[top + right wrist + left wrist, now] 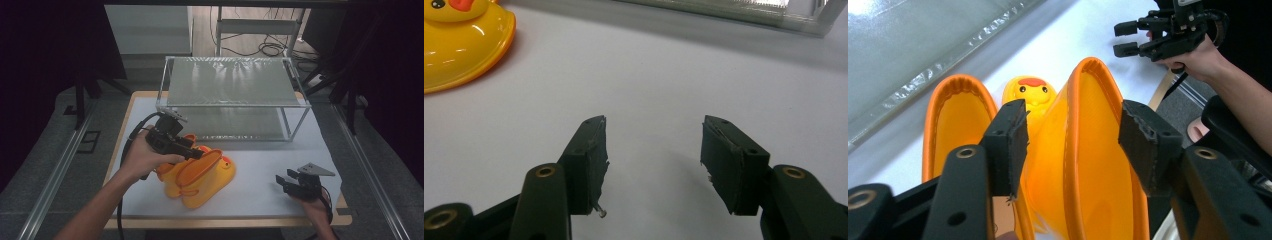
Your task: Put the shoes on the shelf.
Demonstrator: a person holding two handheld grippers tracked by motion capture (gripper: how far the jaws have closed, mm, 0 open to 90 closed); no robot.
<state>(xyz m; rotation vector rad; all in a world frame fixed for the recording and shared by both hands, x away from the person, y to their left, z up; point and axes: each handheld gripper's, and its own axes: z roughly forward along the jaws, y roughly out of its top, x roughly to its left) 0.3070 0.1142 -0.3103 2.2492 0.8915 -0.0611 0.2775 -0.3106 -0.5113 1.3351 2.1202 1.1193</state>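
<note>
Straddling the rim of one of the glossy yellow rubber duck-faced boots (1083, 150), our left gripper (1070, 135) stands spread, pads clear. Our right gripper (654, 150) gapes over bare white table (664, 75). Risk: a left pad snags the rim, toppling the boots. The high view adds the clear acrylic shelf (232, 82) behind.

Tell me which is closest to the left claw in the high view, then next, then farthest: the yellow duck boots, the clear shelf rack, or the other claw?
1. Yellow duck boots: right under the left claw, mid-table.
2. Clear shelf rack: just behind it, at the table's back.
3. Right claw: farthest, near the table's front right corner.
</note>
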